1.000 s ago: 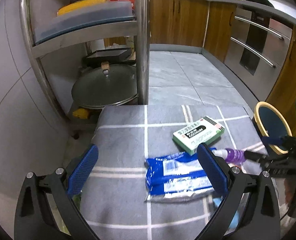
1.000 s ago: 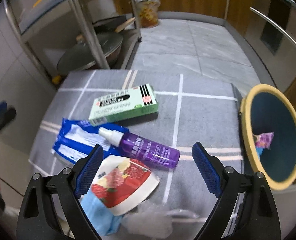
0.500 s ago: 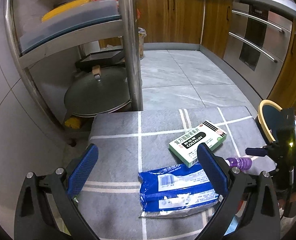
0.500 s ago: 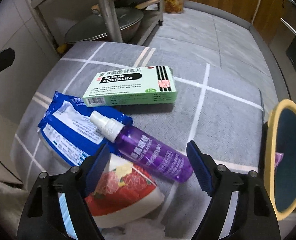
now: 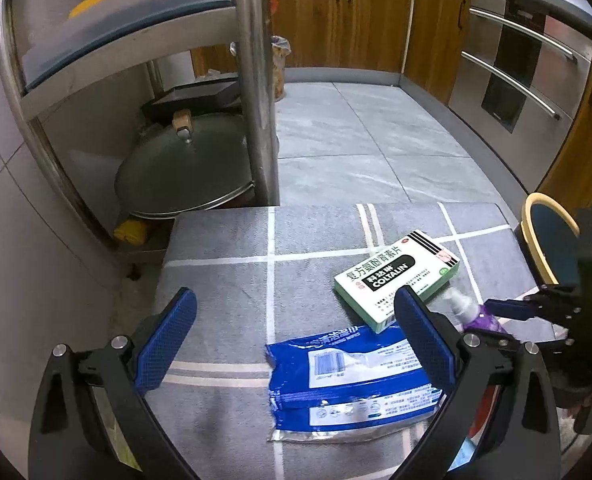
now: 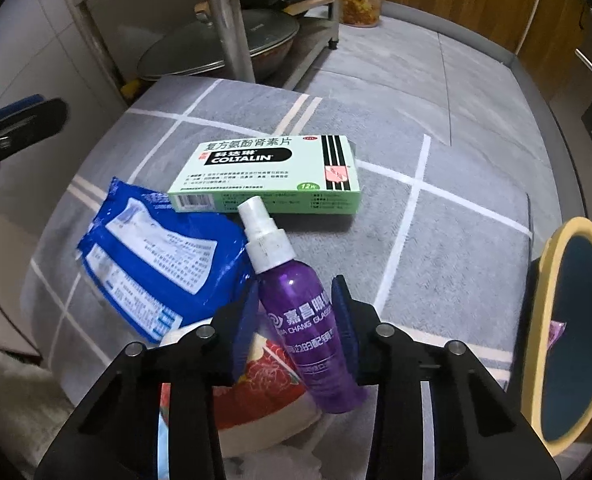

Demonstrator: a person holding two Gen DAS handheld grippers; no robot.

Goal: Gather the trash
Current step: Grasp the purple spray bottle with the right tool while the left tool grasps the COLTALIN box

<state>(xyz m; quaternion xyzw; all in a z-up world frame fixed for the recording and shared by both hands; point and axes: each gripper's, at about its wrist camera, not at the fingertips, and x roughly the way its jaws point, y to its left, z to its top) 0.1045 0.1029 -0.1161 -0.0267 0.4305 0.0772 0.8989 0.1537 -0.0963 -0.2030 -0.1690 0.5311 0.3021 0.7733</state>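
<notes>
A: While your right gripper [image 6: 296,312] points down over the grey checked cloth [image 6: 456,248], its jaws are closing around the purple spray bottle [image 6: 308,320]; the blue pads sit on either side of the bottle's body, and I cannot tell whether they press on it yet.

B: What does the bottle's label say?

A: You can read "CHANG GLASS" under Chinese characters; the white spray head points toward the green medicine box [image 6: 272,176].

B: And the box?

A: It reads "COLTALIN" in white on a black oval, with "12" in a green spot and black stripes at one end. It lies flat on the cloth, just beyond the bottle.

B: Where is your left gripper?

A: Your left gripper [image 5: 292,336] hangs with its jaws spread wide and nothing between them, above the blue wipes packet [image 5: 348,380], which shows a barcode. A flower-printed wrapper [image 6: 264,392] lies under the bottle. A yellow-rimmed bin [image 6: 568,320] stands at the cloth's right edge.
</notes>
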